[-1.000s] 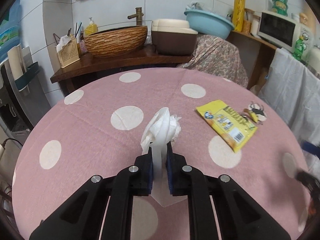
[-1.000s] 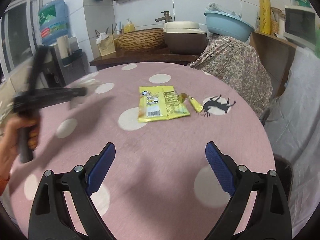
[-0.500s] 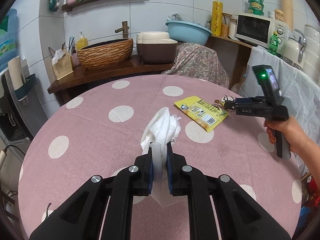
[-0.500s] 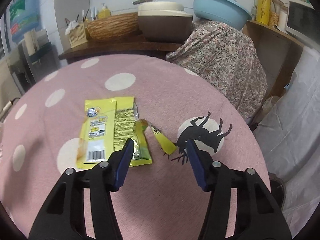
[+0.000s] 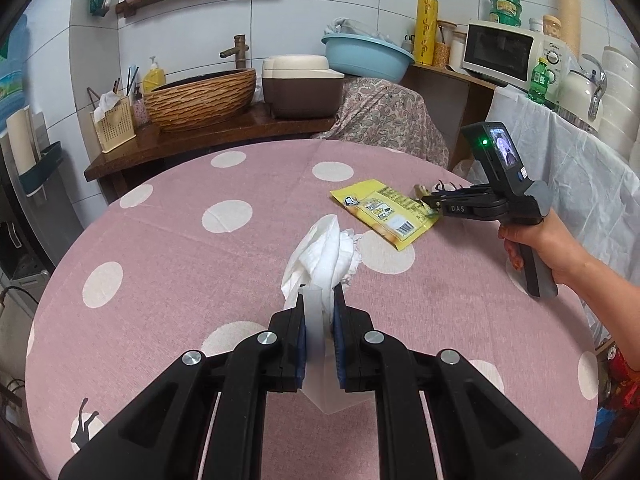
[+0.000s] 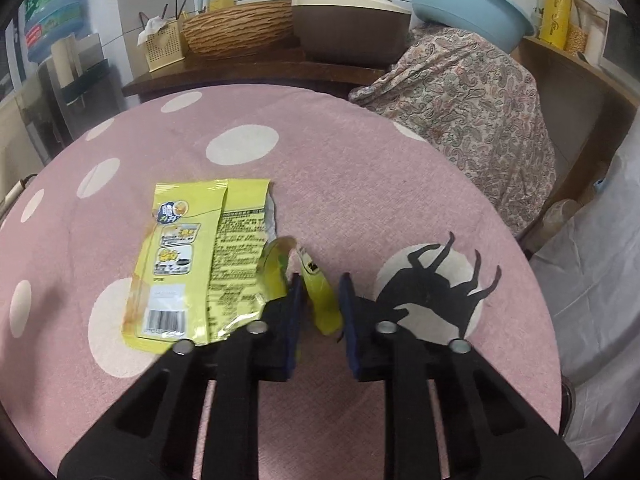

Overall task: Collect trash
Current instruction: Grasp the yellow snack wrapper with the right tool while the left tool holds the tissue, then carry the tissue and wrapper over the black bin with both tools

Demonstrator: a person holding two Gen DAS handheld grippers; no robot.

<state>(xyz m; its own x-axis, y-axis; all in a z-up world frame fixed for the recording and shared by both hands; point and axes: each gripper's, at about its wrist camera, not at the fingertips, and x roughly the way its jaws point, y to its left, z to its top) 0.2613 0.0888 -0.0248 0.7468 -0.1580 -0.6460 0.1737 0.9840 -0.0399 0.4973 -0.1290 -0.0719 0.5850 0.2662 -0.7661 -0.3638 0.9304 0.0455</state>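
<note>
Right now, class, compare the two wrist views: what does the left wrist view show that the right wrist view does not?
Only the left view shows the left tool shut on the white tissue, the microwave, and the hand holding the right tool.

Only the right view shows the right tool open around the torn yellow strip.

Both show the yellow wrapper, the pink dotted tablecloth and the blue basin.

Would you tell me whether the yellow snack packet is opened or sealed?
Opened: the packet lies flat, its top edge torn, a torn strip beside it.
</note>
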